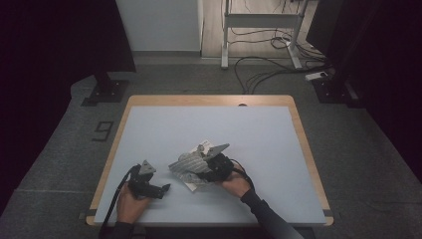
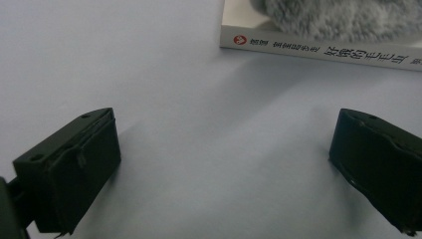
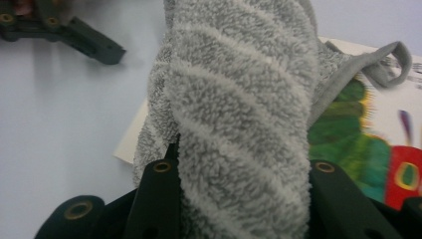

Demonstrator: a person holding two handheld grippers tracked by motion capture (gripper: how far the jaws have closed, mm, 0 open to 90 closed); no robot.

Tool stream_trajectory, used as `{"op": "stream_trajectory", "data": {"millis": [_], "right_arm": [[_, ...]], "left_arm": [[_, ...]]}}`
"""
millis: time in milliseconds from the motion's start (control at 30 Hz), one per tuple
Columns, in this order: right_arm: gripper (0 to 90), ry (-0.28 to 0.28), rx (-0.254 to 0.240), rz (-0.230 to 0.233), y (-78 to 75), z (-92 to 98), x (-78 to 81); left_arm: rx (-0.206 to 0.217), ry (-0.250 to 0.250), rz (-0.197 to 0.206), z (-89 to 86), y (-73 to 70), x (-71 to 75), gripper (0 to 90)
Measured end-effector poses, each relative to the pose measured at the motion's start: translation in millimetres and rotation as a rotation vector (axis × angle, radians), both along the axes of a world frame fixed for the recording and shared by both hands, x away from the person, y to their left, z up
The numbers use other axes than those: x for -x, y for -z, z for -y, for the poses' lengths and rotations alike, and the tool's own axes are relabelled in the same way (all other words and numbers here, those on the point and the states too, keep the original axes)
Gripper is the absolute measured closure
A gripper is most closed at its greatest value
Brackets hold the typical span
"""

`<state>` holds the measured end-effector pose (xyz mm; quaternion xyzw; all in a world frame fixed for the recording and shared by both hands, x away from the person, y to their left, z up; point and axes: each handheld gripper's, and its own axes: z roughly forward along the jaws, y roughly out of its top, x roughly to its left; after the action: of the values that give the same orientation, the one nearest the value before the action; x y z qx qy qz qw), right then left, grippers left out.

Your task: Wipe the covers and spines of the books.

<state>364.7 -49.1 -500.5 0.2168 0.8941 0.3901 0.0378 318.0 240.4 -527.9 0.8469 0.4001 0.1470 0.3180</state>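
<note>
Towel (image 3: pixel 239 124) sits bunched between the right claw's (image 3: pixel 244 199) jaws, clamped, draped over the book (image 3: pixel 378 149) beyond. We judge the risk: dragging the cloth could shift the book too, or the loose folds slip free. Left claw (image 2: pixel 224 169) gapes, idle, nearby. Jaw tips are buried in pile; book cover is mostly hidden.

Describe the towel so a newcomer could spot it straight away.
On the pale blue table, look near the front edge, beside the person's right hand. The grey striped towel is clamped in the right gripper, draped over a picture book; it is the only fluffy thing there.
</note>
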Motion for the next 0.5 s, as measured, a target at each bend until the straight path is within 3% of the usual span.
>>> {"op": "stream_trajectory", "data": {"millis": [367,500], "right_arm": [[64.2,-0.026,0.014,0.008,-1.5,-9.9,14.1],[64.0,-0.040,0.031,0.031,-1.9,-14.5,15.1]], "left_arm": [[0.000,0.000,0.000,0.0,0.0,0.0,0.0],[-0.001,0.001,0.000,-0.1,0.0,-0.1,0.0]]}}
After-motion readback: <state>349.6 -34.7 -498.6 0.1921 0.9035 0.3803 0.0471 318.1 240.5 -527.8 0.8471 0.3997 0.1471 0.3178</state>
